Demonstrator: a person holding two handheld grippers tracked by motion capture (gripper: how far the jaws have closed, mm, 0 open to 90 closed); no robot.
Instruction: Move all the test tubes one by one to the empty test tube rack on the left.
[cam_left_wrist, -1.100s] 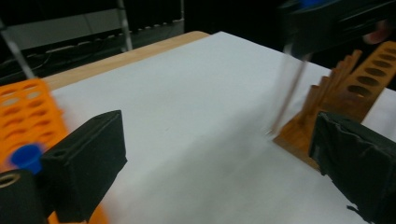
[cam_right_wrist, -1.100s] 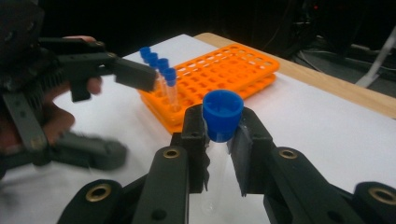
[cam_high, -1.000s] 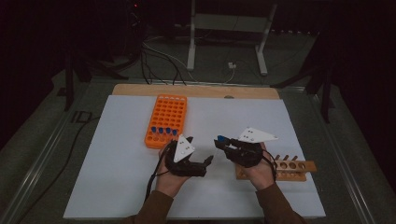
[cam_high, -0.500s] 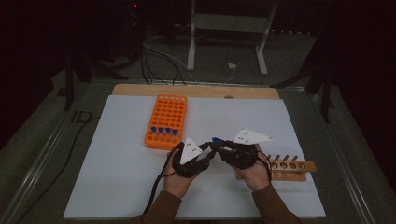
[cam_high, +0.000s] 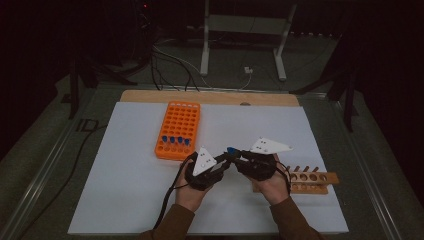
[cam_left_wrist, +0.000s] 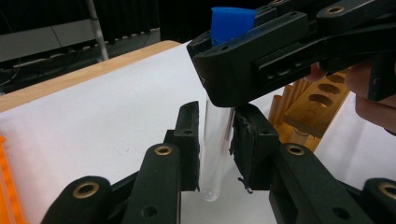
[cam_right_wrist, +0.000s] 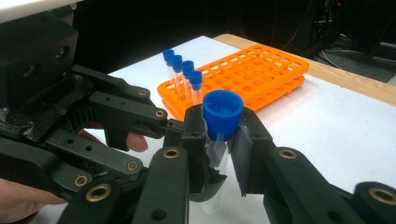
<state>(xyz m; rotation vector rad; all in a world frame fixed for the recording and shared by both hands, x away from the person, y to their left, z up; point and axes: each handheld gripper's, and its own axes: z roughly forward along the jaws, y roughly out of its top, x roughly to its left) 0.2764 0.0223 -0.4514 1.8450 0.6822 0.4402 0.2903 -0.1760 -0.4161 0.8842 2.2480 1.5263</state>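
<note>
Clear glass test tube (cam_left_wrist: 215, 140) with a blue cap (cam_right_wrist: 222, 108), held upright just beside the orange rack (cam_high: 178, 130), on its side toward the wooden rack (cam_high: 312, 178). Right gripper (cam_right_wrist: 219, 140) clamps it just under the cap; left gripper (cam_left_wrist: 215, 144) has its jaws narrow about the lower body, contact uncertain. Judged a handover: the left should close firmly before the right releases, keeping the tube vertical.

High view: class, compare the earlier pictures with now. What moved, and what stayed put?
The two claws, apart a second ago, closed in until they met: the right claw grips the blue-capped tube below its cap, and the left claw brackets its glass. The orange rack and the wooden rack stayed put.
</note>
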